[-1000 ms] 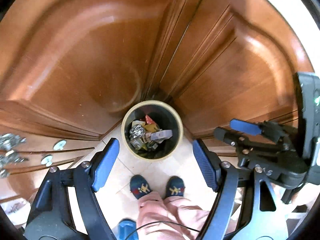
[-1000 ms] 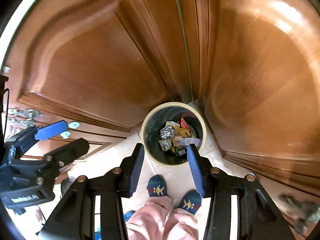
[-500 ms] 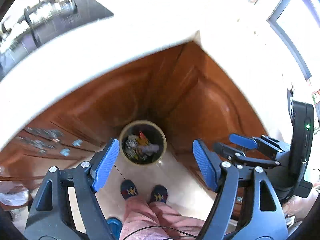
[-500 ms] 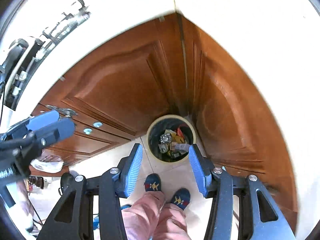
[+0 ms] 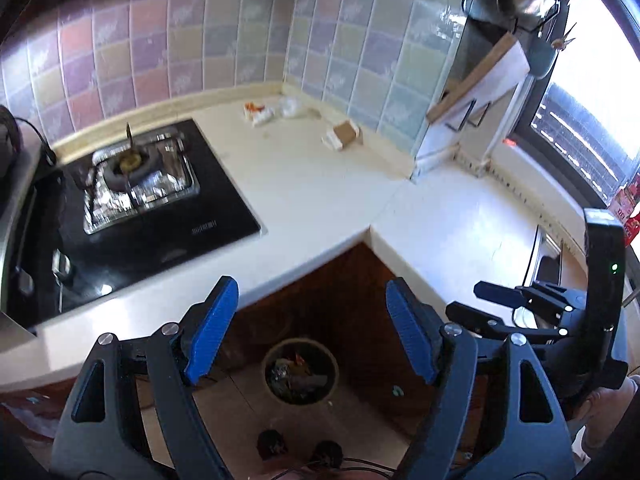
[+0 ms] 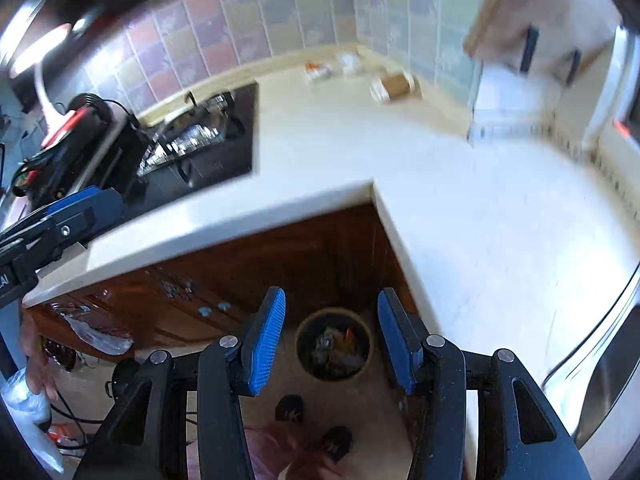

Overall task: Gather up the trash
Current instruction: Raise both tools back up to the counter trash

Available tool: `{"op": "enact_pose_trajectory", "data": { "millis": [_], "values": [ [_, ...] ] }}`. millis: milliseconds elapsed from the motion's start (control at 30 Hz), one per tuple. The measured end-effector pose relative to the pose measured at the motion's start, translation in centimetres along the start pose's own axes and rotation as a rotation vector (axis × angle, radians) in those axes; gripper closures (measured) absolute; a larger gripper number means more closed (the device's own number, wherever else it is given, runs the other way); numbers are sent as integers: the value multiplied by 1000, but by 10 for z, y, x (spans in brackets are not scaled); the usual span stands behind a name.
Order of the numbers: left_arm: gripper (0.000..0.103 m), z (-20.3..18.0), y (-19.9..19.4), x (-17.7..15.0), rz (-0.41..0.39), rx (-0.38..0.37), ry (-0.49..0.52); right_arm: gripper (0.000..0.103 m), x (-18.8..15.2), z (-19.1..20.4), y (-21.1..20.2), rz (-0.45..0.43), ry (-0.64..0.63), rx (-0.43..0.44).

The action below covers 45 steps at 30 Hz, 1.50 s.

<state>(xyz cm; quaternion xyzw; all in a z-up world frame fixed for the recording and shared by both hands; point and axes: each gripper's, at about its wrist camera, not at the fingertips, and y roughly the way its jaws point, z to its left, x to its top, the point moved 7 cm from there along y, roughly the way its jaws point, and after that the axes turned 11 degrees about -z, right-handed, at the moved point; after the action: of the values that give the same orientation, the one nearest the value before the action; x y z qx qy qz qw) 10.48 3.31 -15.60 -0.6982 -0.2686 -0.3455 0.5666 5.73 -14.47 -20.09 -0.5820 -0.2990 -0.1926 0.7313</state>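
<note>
Cream L-shaped worktop (image 5: 320, 200), wrapping an inside corner under a tiled wall (image 5: 224, 32). Dark wooden cabinet fronts (image 6: 248, 264) below the worktop edge. Black gas hob (image 5: 132, 208) set into the left run, one burner with foil beneath it. Tilted board on a rack (image 5: 476, 80) standing at the right, next to a bright window (image 5: 588, 120).

Left gripper (image 5: 312, 340) held above the floor, blue-padded jaws spread wide, nothing between them. Right gripper (image 6: 331, 336) likewise parted and bare, jaws framing the bin from above. Right gripper also in the left wrist view at far right (image 5: 500, 308), there too with jaws apart.

Round trash bin (image 5: 300, 372) on the tiled floor, tucked into the cabinet corner, already holding mixed wrappers, foil and scraps; seen again in the right wrist view (image 6: 334, 344). Slippered feet (image 6: 312, 424) on the floor just in front of the bin.

Small brown-and-white carton (image 5: 342, 136) lying on the worktop near the back wall, right of the corner. Orange-and-white wrapper (image 5: 258, 114) farther left, close to the corner. Crumpled clear plastic (image 5: 290, 106) between those two, against the wall. All three well apart from both grippers; blurred in the right wrist view.
</note>
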Motion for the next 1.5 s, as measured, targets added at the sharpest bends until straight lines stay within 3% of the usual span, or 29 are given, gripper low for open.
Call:
{"op": "enact_pose_trajectory", "data": {
  "millis": [267, 400, 567, 700, 867, 1033, 1300, 1500],
  "values": [
    [29, 0, -33, 84, -38, 58, 31, 54, 103, 14, -60, -187, -137, -3],
    [29, 6, -33, 125, -45, 81, 42, 54, 150, 20, -68, -218, -159, 22],
    [29, 16, -9, 175, -45, 73, 65, 54, 206, 17, -55, -228, -169, 16],
    [29, 24, 29, 215, -39, 52, 96, 54, 244, 6, -12, -216, -138, -27],
    [29, 37, 101, 260, -16, 0, 158, 54, 288, -17, 57, -149, -41, -51],
    [30, 57, 202, 288, 61, -67, 189, 54, 322, -45, 140, -92, 93, -102],
    [49, 107, 381, 278, 230, -161, 170, 54, 321, -101, 275, -52, 371, -196],
    [52, 135, 474, 267, 288, -207, 100, 54, 307, -129, 345, -73, 527, -238]
  ]
}}
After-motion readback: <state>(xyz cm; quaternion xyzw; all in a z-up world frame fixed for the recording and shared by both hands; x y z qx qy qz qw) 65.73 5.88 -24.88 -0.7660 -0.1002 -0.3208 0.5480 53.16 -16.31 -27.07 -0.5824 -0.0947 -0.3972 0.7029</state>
